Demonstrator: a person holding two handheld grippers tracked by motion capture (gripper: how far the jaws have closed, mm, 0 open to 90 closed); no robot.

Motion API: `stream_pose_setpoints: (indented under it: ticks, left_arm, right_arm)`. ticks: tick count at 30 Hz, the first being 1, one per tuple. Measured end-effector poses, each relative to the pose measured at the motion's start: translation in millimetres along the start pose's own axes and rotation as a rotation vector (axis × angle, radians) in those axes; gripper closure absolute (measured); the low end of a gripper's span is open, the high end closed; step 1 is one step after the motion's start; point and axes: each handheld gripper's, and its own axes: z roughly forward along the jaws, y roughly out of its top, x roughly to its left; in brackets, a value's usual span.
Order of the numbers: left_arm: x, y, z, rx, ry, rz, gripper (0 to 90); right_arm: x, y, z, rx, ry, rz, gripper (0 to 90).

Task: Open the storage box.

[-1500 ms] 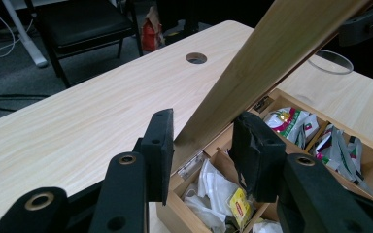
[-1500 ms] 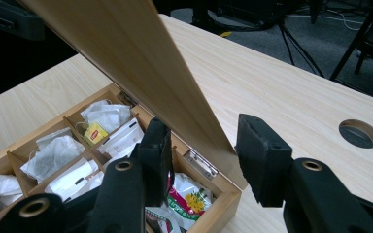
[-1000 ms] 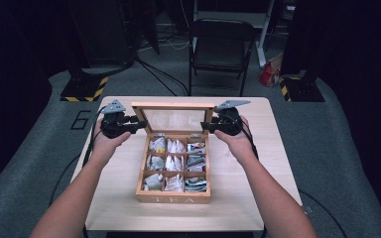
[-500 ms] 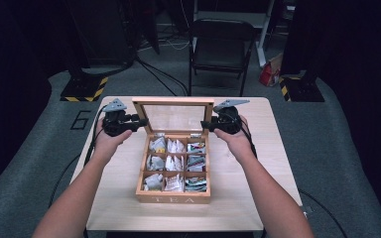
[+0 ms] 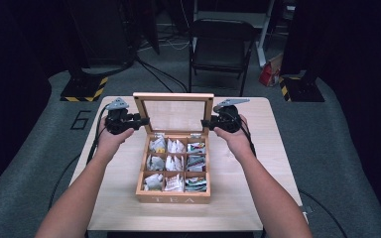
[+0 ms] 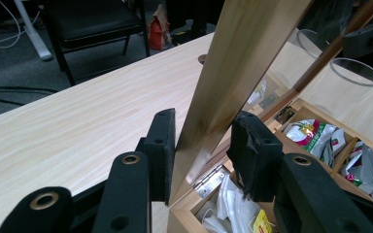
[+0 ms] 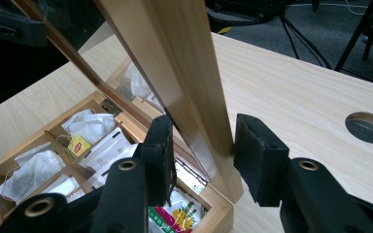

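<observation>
The wooden tea box (image 5: 173,171) sits at the middle of the table (image 5: 258,198), its glass-paned lid (image 5: 173,115) raised nearly upright on hinges at the far edge; nine compartments hold tea bags (image 5: 172,165) and sachets. You straddle the lid's two side rails: the left gripper (image 5: 140,121) brackets the left rail low, near the hinge (image 6: 209,182), and the right gripper (image 5: 206,123) brackets the right rail at the same height. In the left gripper view one pad presses the rail's outer face while the other stands just off the inner face, so the jaws are near together about the wood but a full clamp cannot be confirmed. In the right gripper view the pads flank the rail with a visible gap on the outer side: jaws apart, wood between them. Both pairs have just been closing. The step in hand appears to be taking hold of the lid. The next move calls for even grips on both rails, then swinging both hands together about the hinge line, lest the lid twist.
</observation>
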Motion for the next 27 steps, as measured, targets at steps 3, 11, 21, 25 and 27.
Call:
stream_pose_setpoints:
  ticks: [3,11,21,25,27]
  left_arm:
    - [0.9,0.3,2.0,-0.001,0.001,-0.002,62.2]
    - [4.2,2.6,6.1,0.008,-0.002,-0.014,62.2]
    - [8.1,4.3,11.3,0.006,-0.002,-0.037,62.1]
    - [9.7,5.6,14.5,0.016,0.004,-0.024,62.0]
    - [10.6,6.7,15.6,0.026,0.004,-0.020,62.0]
  right_arm:
    - [-0.1,0.0,0.5,-0.003,-0.010,0.008,59.2]
    - [-1.9,0.5,0.6,-0.013,-0.025,0.013,60.4]
    - [-2.0,2.7,1.0,-0.005,-0.044,0.009,58.2]
    - [-2.1,0.8,-1.5,-0.003,-0.045,0.011,58.2]
    - [-2.4,-1.0,-3.0,-0.002,-0.050,0.004,58.1]
